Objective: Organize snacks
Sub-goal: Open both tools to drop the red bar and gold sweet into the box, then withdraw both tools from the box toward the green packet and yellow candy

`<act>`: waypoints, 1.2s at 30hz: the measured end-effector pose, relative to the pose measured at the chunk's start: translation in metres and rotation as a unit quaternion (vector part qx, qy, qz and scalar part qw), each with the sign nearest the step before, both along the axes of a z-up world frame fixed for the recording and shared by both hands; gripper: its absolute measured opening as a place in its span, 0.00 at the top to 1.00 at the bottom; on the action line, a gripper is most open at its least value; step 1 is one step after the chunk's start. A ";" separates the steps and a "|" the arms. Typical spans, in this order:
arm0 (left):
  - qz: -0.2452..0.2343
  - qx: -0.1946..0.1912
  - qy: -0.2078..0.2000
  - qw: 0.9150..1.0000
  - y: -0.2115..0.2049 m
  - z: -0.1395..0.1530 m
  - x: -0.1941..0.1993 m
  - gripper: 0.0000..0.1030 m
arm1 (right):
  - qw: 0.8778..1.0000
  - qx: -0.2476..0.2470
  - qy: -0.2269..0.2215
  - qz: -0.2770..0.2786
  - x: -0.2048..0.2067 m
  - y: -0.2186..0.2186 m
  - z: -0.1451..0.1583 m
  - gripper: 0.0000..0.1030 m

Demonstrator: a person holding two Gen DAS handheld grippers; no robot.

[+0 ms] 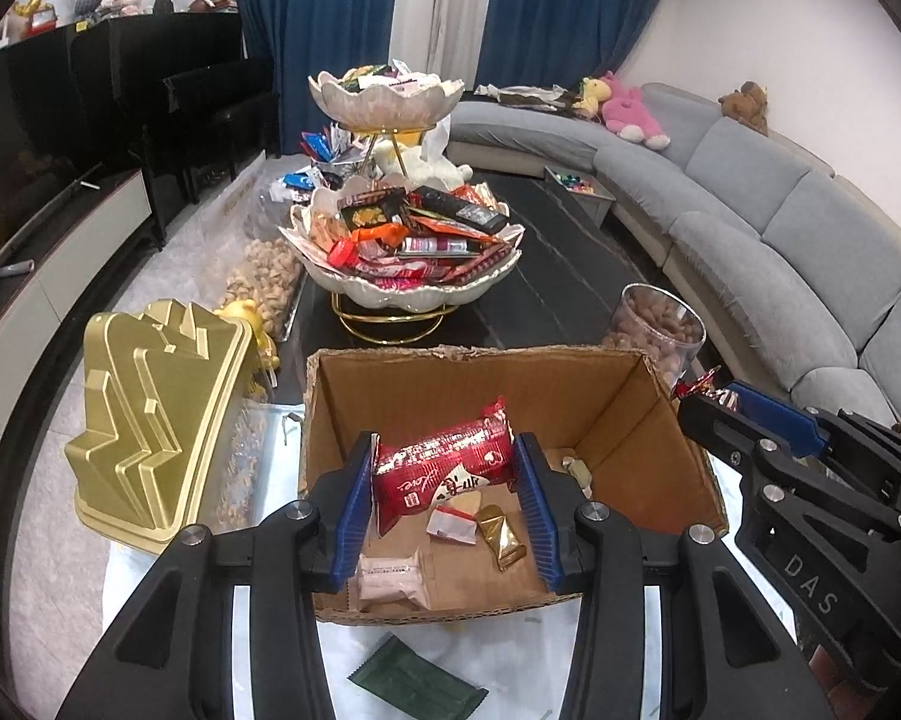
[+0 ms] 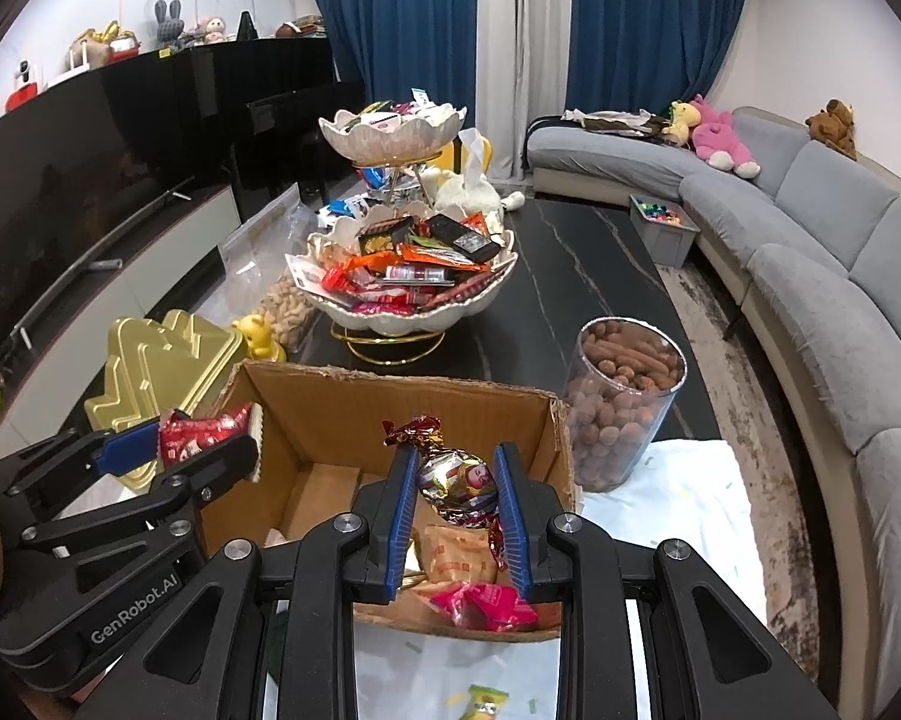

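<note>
A torn-edged corrugated cardboard box (image 1: 570, 384) sits open on the white cloth, with a few small wrapped snacks loose on its floor. Behind it a scalloped two-tier ceramic stand (image 2: 414, 312) is heaped with glossy packets, and a clear cylinder (image 2: 624, 414) is filled with round brown nuts. Over the box, the left gripper (image 1: 444, 468) is clamped on a crinkly red snack packet (image 1: 444, 462), and the right gripper (image 2: 456, 480) on a round foil-wrapped candy (image 2: 456, 480).
</note>
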State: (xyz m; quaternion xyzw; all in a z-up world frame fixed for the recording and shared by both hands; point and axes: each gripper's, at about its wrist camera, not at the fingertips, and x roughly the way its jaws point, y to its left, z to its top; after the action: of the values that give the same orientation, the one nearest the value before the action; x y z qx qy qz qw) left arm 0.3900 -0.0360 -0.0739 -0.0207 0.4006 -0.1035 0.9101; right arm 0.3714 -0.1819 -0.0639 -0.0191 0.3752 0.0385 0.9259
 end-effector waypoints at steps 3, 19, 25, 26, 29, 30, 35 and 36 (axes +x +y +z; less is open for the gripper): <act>0.000 -0.001 0.000 1.000 0.001 0.000 0.001 0.55 | 1.000 -0.007 -0.004 0.001 -0.001 0.000 0.001 0.73; 0.026 0.016 -0.009 0.999 0.010 0.015 -0.016 0.22 | 0.999 -0.014 -0.038 -0.019 -0.026 -0.005 0.027 0.33; 0.027 0.016 -0.017 0.999 0.011 0.027 -0.035 0.20 | 0.999 -0.011 -0.047 -0.023 -0.043 -0.008 0.036 0.33; 0.028 0.015 -0.018 0.999 0.011 0.029 -0.038 0.20 | 0.999 -0.010 -0.048 -0.024 -0.046 -0.008 0.037 0.33; 0.029 0.016 -0.021 0.999 0.013 0.034 -0.049 0.18 | 0.998 -0.008 -0.052 -0.028 -0.057 -0.010 0.042 0.33; 0.029 0.017 -0.023 0.999 0.013 0.035 -0.052 0.18 | 0.998 -0.007 -0.052 -0.029 -0.061 -0.011 0.042 0.33; 0.029 0.020 -0.029 0.999 0.014 0.041 -0.068 0.16 | 0.998 -0.007 -0.055 -0.035 -0.079 -0.014 0.045 0.32; 0.029 0.020 -0.030 0.999 0.014 0.041 -0.072 0.15 | 0.998 -0.006 -0.056 -0.036 -0.083 -0.015 0.046 0.29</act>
State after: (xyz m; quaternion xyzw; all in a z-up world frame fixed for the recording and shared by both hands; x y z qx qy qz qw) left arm 0.3181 -0.0222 -0.0326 -0.0109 0.3745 -0.0700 0.9245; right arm 0.2883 -0.1969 -0.0182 -0.0129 0.3235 0.0016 0.9461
